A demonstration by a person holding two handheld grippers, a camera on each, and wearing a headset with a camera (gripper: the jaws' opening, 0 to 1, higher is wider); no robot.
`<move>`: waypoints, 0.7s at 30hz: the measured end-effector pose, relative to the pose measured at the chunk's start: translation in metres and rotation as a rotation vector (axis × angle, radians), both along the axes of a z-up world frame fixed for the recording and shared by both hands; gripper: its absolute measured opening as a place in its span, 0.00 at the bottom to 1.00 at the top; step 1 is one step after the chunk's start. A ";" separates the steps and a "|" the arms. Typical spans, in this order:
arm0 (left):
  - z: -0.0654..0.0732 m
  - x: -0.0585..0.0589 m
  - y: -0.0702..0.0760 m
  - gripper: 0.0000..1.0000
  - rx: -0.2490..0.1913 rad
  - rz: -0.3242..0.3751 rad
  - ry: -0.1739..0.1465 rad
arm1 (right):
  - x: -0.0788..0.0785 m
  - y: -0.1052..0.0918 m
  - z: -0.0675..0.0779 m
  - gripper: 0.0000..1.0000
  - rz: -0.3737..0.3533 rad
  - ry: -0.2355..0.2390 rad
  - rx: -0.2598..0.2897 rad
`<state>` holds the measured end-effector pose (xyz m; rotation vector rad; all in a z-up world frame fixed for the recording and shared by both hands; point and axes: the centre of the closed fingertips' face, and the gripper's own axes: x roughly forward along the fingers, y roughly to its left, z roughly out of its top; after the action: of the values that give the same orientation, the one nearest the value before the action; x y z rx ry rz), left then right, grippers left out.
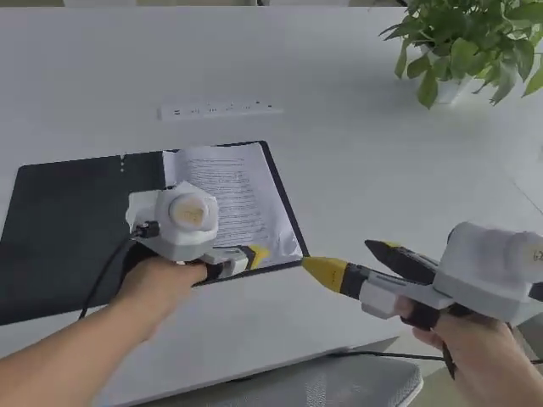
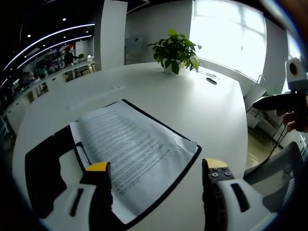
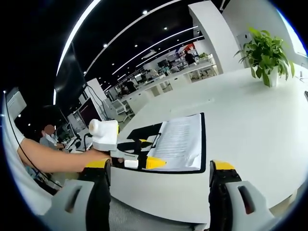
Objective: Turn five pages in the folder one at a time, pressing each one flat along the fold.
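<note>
The black folder [image 1: 68, 229] lies open on the white table [image 1: 382, 170], its dark inside cover spread out to the left and a printed page [image 1: 233, 199] lying on its right half. The page is slightly wavy near its lower corner.

The left gripper [image 1: 246, 259] is held low over the near edge of the folder, at the bottom of the page, and points across the sheet. In its own view the jaws stand wide apart with nothing between them, and the page lies below and ahead of them. I cannot tell whether a tip touches the paper.

The right gripper [image 1: 352, 259] is off to the right, beyond the folder's corner, near the table's front edge and above a mesh chair [image 1: 339, 386]. Its jaws are spread and empty, with the yellow tip pointing toward the folder.

A white power strip [image 1: 221, 108] sits on the table beyond the folder, and a leafy potted plant [image 1: 467, 42] stands at the far right corner.
</note>
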<state>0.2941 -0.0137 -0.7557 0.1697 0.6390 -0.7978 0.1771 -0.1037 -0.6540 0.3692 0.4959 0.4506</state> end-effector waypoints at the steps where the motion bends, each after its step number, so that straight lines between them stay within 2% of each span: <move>1: -0.005 0.001 -0.002 0.74 0.012 -0.005 0.003 | 0.001 0.000 -0.002 0.84 -0.004 0.003 0.004; 7: -0.018 0.007 -0.008 0.71 0.041 -0.009 0.004 | 0.007 -0.002 -0.009 0.81 -0.024 0.014 0.015; 11: -0.021 0.010 -0.012 0.70 0.045 -0.009 0.004 | 0.012 -0.003 -0.016 0.80 -0.027 0.025 0.012; 17: -0.027 0.014 -0.017 0.66 0.064 -0.022 -0.011 | 0.019 -0.003 -0.025 0.78 -0.029 0.033 0.006; 21: -0.029 0.018 -0.022 0.63 0.063 -0.016 -0.022 | 0.023 -0.002 -0.030 0.76 -0.029 0.042 0.011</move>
<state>0.3121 -0.0356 -0.7846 0.2405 0.6433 -0.7913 0.2005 -0.1057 -0.6842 0.3967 0.5283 0.4179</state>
